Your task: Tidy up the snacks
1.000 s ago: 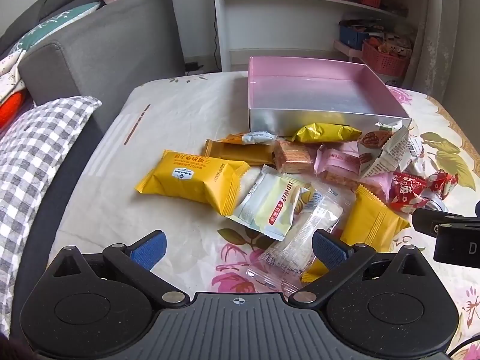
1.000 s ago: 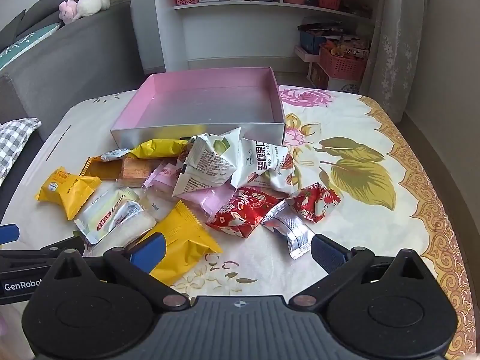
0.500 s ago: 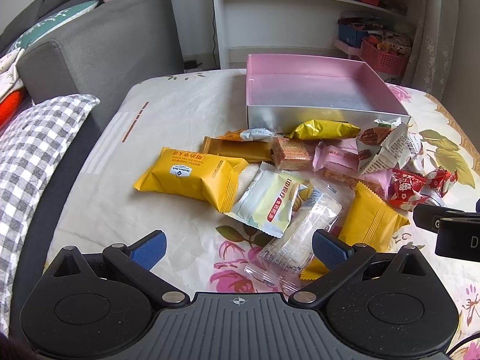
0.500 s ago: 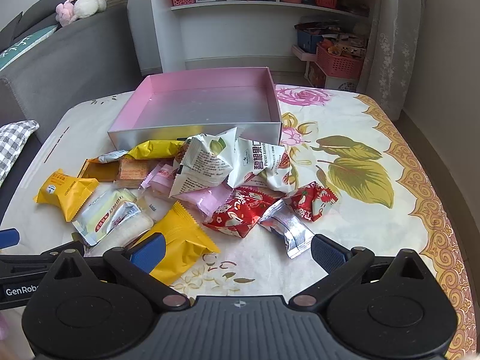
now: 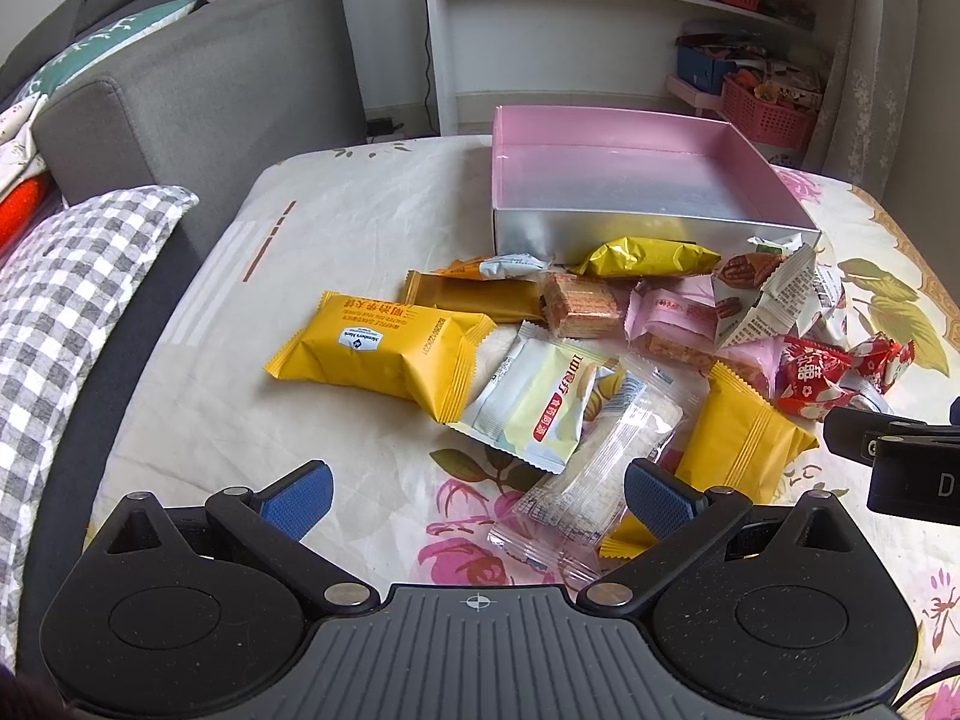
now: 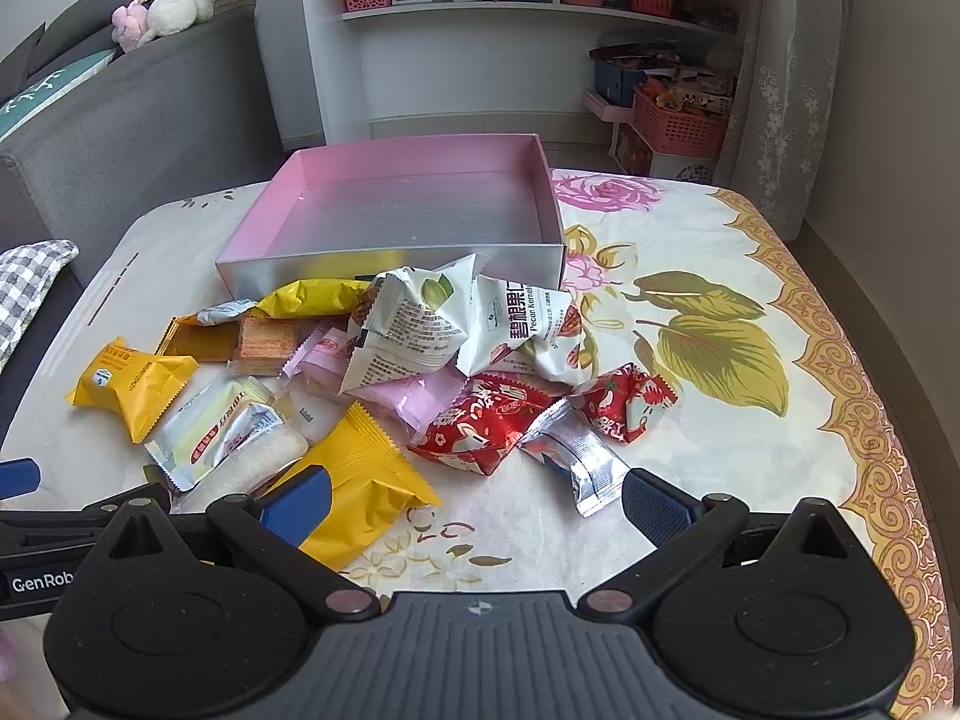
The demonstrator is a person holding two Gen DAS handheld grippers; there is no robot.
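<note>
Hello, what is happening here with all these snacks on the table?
A person holds a hand-held gripper in each hand above a pile of snack packets on a table with a floral cloth. The left hand-held gripper and the right hand-held gripper are both open and hold nothing. The pink box behind the pile is empty, so no snack has been put away yet.

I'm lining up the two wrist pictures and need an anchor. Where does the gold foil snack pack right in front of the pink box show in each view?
Left wrist: gold foil pack lies right of centre, against the pink box's silver front wall.
Right wrist: gold foil pack lies left of centre, below the box's front wall.
Shared landmark: the pink box.
</note>
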